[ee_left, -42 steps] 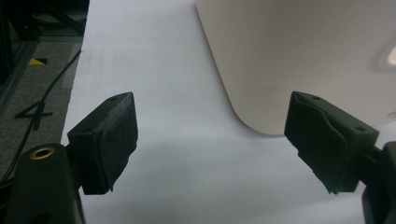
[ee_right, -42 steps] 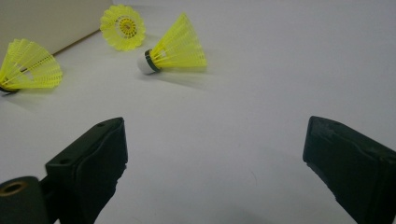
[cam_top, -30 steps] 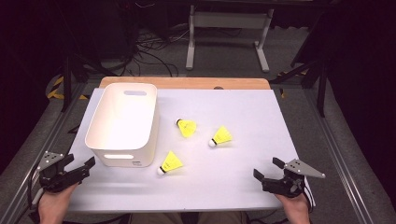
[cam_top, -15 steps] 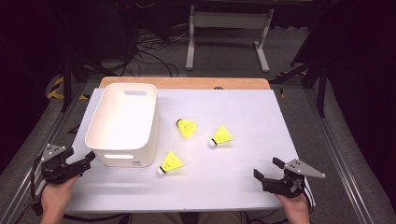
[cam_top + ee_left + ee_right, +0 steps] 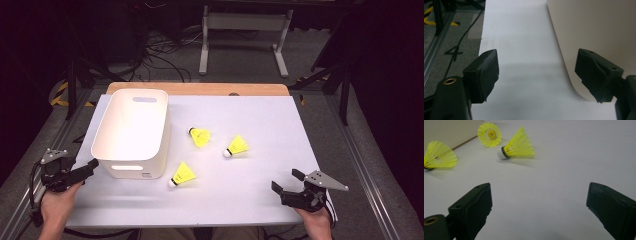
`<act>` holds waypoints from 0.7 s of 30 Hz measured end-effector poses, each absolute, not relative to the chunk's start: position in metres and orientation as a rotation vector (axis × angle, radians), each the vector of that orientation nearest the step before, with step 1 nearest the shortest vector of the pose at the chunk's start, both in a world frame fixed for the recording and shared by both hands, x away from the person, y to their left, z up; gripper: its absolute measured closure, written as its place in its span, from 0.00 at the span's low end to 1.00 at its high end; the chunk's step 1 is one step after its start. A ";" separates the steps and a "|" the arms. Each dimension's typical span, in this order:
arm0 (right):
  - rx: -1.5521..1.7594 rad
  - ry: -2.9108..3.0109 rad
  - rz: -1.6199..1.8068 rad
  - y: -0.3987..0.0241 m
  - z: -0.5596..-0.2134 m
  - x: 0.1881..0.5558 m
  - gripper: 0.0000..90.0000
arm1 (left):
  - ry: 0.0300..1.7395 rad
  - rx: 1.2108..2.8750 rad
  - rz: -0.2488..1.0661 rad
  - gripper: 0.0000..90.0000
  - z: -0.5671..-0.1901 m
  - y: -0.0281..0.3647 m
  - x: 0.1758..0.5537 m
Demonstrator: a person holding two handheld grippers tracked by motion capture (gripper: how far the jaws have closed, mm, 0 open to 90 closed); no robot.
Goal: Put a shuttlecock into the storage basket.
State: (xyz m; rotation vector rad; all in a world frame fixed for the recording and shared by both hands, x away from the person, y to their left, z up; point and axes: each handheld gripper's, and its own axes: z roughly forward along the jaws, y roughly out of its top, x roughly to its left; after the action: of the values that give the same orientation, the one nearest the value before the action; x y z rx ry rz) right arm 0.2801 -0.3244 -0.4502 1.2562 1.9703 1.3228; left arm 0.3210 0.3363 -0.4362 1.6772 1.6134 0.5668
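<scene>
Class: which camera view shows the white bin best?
The high view: the whole white bin, its open top and handle slot. The left gripper view catches just a plain side wall; the right gripper view, a corner.

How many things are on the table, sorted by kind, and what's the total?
Yellow shuttlecocks: 3
White bin: 1
Total: 4

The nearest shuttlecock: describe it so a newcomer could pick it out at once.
Find the white bin on the table's left. By its near right corner lies a yellow shuttlecock. Unlike the other two, it lies closest to the person, cork pointing at them.
</scene>
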 end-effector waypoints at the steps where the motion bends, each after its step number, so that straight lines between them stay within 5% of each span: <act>1: 1.255 1.970 1.322 -0.325 -0.450 0.280 0.08 | 1.622 1.680 0.553 0.25 -0.435 0.337 0.321; 21: 1.252 1.976 1.320 -0.324 -0.450 0.280 0.08 | 1.653 1.760 0.496 0.35 -0.390 0.342 0.321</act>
State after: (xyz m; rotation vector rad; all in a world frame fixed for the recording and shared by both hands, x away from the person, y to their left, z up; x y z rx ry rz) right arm 0.2797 -0.3238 -0.4499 1.2519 1.9757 1.3203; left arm 0.3213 0.3415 -0.3897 1.7598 1.6527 0.4957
